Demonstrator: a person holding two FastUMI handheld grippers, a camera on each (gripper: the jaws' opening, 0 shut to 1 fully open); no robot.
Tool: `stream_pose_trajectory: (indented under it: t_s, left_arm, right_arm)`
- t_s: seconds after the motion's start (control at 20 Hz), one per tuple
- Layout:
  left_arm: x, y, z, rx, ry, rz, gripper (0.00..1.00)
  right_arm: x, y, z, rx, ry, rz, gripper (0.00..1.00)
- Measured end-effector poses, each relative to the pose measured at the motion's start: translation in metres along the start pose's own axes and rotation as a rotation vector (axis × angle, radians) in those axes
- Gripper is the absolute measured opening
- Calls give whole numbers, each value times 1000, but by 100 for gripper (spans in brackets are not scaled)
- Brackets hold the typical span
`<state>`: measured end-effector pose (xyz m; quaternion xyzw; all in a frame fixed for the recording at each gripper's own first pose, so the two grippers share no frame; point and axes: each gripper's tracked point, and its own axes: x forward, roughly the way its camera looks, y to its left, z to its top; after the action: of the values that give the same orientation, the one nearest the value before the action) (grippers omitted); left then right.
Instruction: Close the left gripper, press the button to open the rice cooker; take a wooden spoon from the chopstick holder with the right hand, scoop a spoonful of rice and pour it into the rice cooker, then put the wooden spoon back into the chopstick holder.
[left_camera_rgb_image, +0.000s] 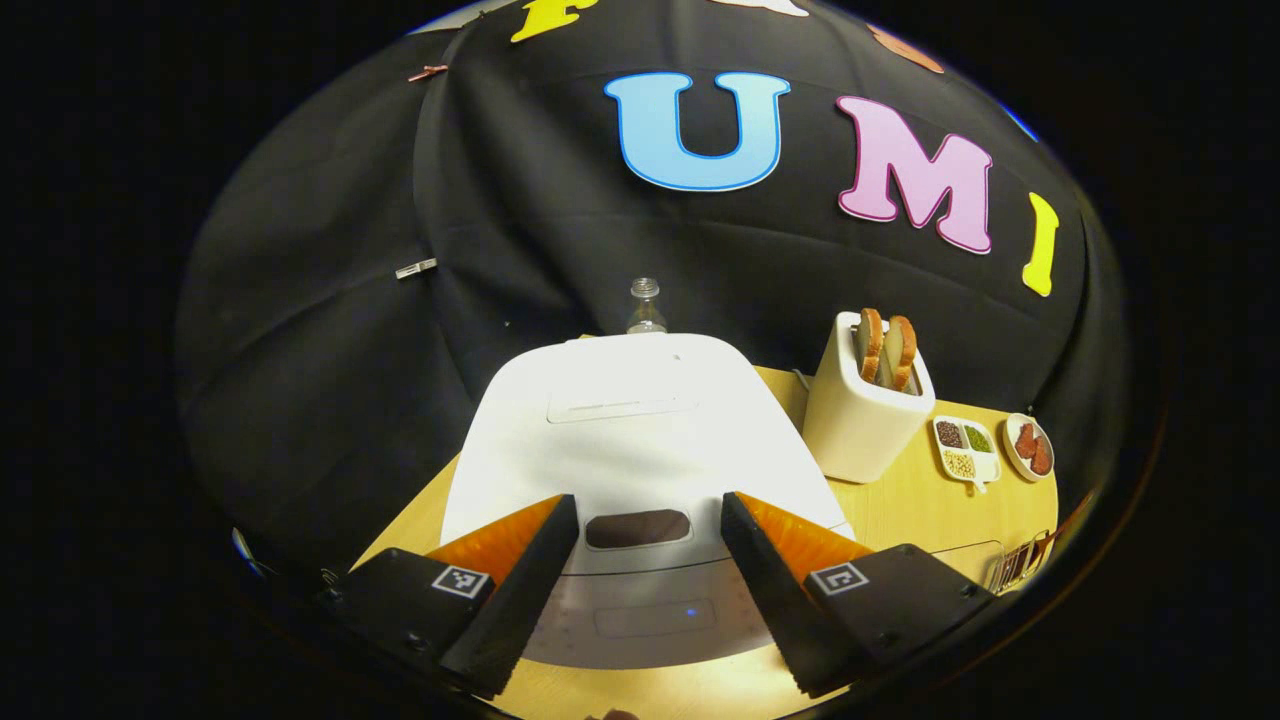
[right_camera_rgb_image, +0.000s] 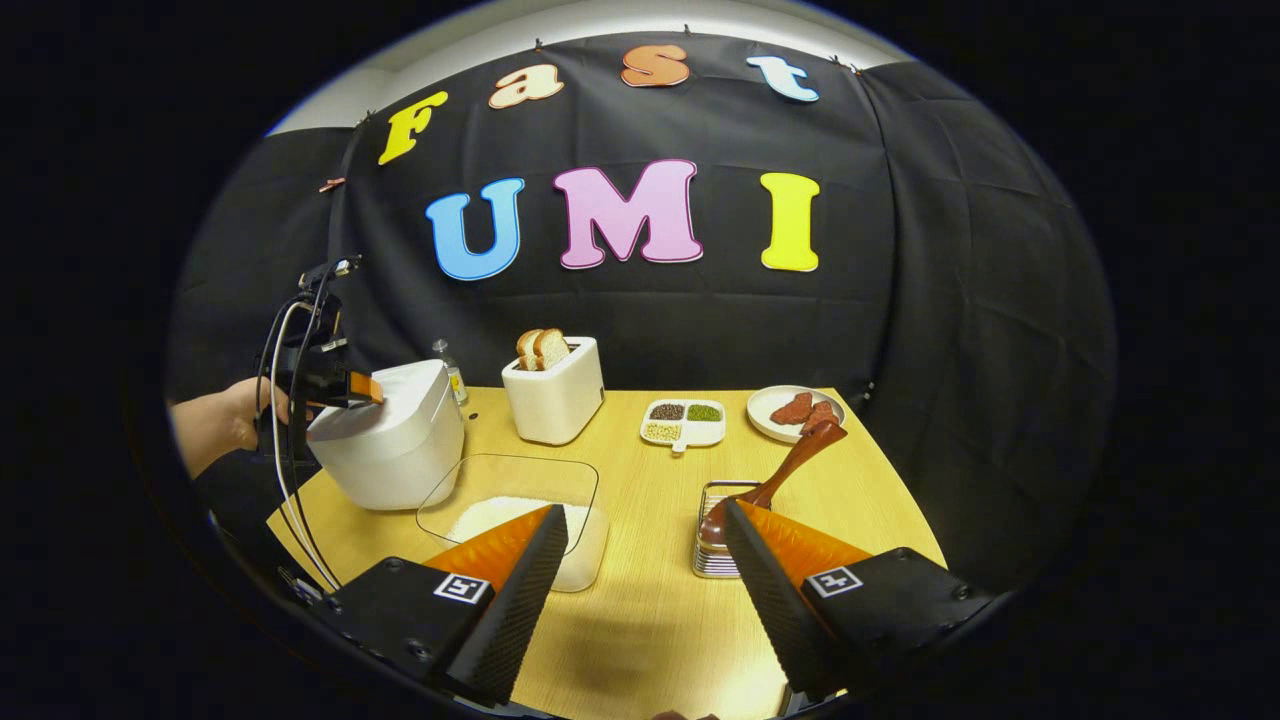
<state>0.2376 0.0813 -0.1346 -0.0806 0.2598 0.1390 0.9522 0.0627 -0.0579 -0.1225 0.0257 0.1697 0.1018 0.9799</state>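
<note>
Left gripper view: left tongs (left_camera_rgb_image: 648, 520) gape empty over the rice cooker (left_camera_rgb_image: 620, 430); right tongs (right_camera_rgb_image: 645, 530) likewise.

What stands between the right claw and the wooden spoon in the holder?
Nothing visible does. The right claw is open over bare table, and the wooden spoon leans out of the chopstick holder just ahead, by its right-hand finger.

Right gripper (right_camera_rgb_image: 645, 530) jaws apart, wooden spoon (right_camera_rgb_image: 775, 478) leaning in chopstick holder (right_camera_rgb_image: 718, 560)
</note>
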Motion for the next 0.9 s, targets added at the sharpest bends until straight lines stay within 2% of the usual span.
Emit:
stream_pose_trajectory:
  t_s: [0.2, 0.5, 0.65, 0.9]
  left_arm:
    - [-43, -2, 21, 12, -107, -32, 98]
    - [-157, -8, 63, 95, -313, -83, 97]
    - [-205, -12, 57, 96, -365, -112, 97]
    - [-257, -14, 24, 83, -390, -195, 97]
  right_arm:
    - [8, 2, 22, 14, -36, -4, 99]
    - [11, 2, 87, 20, -151, -31, 99]
    - [-7, -5, 118, 9, -223, -73, 99]
    - [-43, -15, 125, -23, -260, -158, 98]
